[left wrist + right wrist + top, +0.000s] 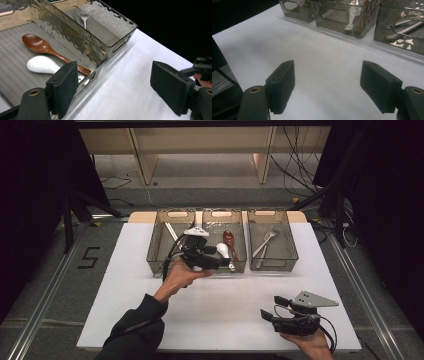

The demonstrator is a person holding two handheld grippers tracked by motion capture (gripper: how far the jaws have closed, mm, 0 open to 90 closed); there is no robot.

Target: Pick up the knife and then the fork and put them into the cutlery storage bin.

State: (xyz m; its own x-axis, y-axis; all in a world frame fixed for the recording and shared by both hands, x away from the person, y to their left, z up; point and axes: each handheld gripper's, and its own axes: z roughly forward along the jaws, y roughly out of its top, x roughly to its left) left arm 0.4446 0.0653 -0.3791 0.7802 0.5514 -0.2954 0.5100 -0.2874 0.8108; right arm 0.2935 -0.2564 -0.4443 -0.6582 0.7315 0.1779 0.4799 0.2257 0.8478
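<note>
Three smoked clear bins are sitting in a row at the far edge of the white table (150, 310), probably laid out that way for sorting cutlery by type. The left bin (156, 251) is holding pale thin sticks (chopsticks probably, too small to confirm). The left gripper (226, 262) is hovering at the near rim of the middle bin (100, 68), jaws spread wide and gripping nothing; one jaw is sitting over the rim, the other out over bare table, so my guess is the hand is lining up or clearing the wall rather than grabbing yet. Just past that rim the white spoon (41, 65) and the brown spoon (40, 45) are lying side by side on the bin floor, bowls pointing away from the near wall, the brown handle running under the jaw. The white spoon is nearest the jaws and looks like the thing being worked on. The right bin (292, 251) is holding metal cutlery (265, 242). The right gripper (267, 312) is resting low by the near right table edge, well apart from the bins, jaws also wide and empty, likely parked out of the way.
</note>
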